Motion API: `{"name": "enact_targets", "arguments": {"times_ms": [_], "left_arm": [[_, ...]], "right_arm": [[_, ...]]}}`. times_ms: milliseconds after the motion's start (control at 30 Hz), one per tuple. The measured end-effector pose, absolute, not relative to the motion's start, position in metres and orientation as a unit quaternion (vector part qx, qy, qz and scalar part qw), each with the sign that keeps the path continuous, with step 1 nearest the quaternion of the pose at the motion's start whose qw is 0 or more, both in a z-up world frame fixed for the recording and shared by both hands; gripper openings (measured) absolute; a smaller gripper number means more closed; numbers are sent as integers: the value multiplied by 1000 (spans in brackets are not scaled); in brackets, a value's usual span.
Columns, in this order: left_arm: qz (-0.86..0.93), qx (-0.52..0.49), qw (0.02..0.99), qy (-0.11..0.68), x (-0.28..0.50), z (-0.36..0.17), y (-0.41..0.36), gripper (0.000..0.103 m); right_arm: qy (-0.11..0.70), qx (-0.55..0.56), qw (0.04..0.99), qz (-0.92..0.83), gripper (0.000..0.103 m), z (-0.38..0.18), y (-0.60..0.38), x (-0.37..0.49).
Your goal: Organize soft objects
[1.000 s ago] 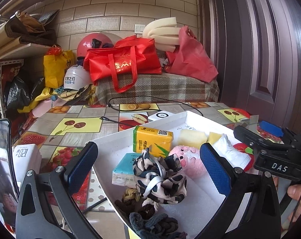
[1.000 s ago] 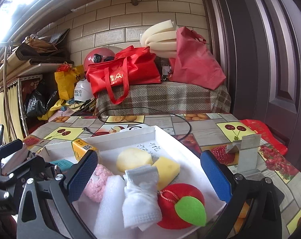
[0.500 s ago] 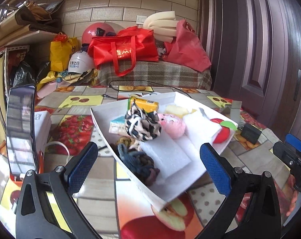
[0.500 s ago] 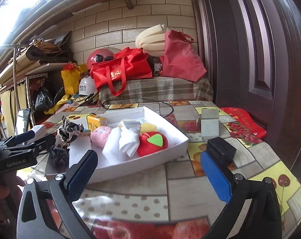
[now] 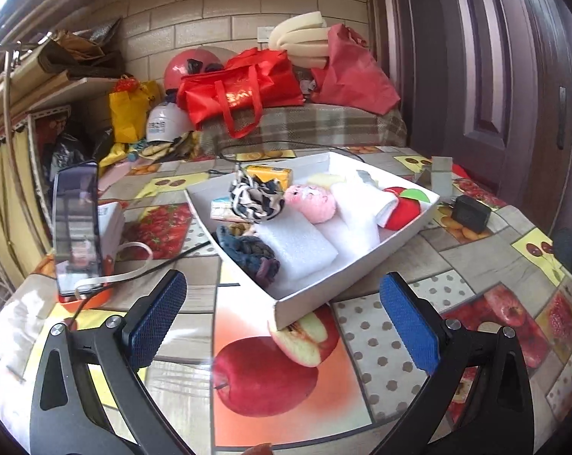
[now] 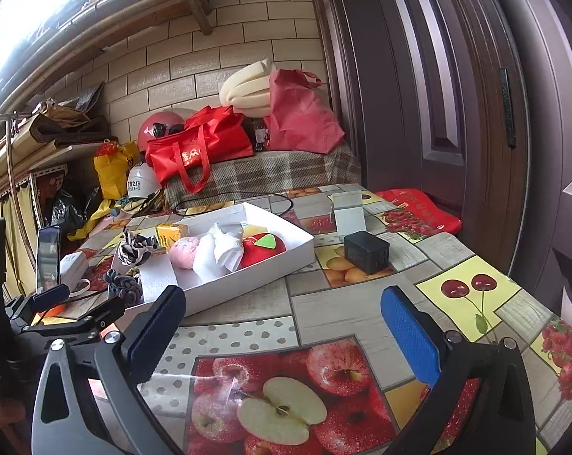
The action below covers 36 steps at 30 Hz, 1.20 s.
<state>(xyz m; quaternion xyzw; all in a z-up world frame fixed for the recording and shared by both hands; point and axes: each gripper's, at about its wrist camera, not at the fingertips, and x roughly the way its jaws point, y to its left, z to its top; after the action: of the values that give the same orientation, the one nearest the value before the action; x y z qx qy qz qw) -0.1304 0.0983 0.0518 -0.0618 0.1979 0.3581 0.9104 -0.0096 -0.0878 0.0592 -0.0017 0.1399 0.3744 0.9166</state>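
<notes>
Both grippers have pulled back from the white tray (image 5: 346,269) since the earlier frames, and now the whole tray is seen ahead of them on the fruit-pattern tablecloth (image 5: 365,345).

At the far left a phone (image 5: 75,227) stands upright on an orange stand, and a white box (image 5: 111,216) is just beside it. The left gripper (image 5: 282,318) hovers near the close corner of the tray, its blue pads (image 5: 157,318) spread wide and holding nothing.

In the tray, from left to right, lie a dark blue knitted scrunchie (image 5: 248,254) at the near end, a black-and-white scrunchie (image 5: 255,197) farther back, white foam sheets (image 5: 297,246), a pink plush toy (image 5: 316,203), a white cloth (image 5: 365,204) and a red plush apple (image 5: 403,214) (it has a green leaf). An orange tissue pack (image 5: 270,176) stands at the far side.

Right of the tray sits a black charger (image 6: 365,252), apart from it. The right gripper (image 6: 282,326) is also released, empty, above the tablecloth, well apart from the tray.
</notes>
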Motion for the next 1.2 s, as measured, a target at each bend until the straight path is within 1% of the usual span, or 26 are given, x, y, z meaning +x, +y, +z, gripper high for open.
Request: {"name": "enact_targets", "arguments": {"times_ms": [67,200,333,667,1000,1200], "left_arm": [[365,-56,910,190,-133,53,97,103],[359,-49,909,208,-128,50,98,103],[361,-41,907,211,-127,49,96,103],[343,-61,908,233,-124,45,102,103],[360,-80,899,236,-126,43,109,103],[362,-69,900,235,-126,44,105,103]], "right_arm": [[132,6,918,375,103,60,-92,-12],[117,-2,922,369,103,62,-88,-18],[118,-21,923,365,103,61,-82,-21],[128,9,924,361,103,60,-92,-14],[127,1,924,361,103,60,-92,-14],[129,-3,924,361,103,60,-89,-15]]}}
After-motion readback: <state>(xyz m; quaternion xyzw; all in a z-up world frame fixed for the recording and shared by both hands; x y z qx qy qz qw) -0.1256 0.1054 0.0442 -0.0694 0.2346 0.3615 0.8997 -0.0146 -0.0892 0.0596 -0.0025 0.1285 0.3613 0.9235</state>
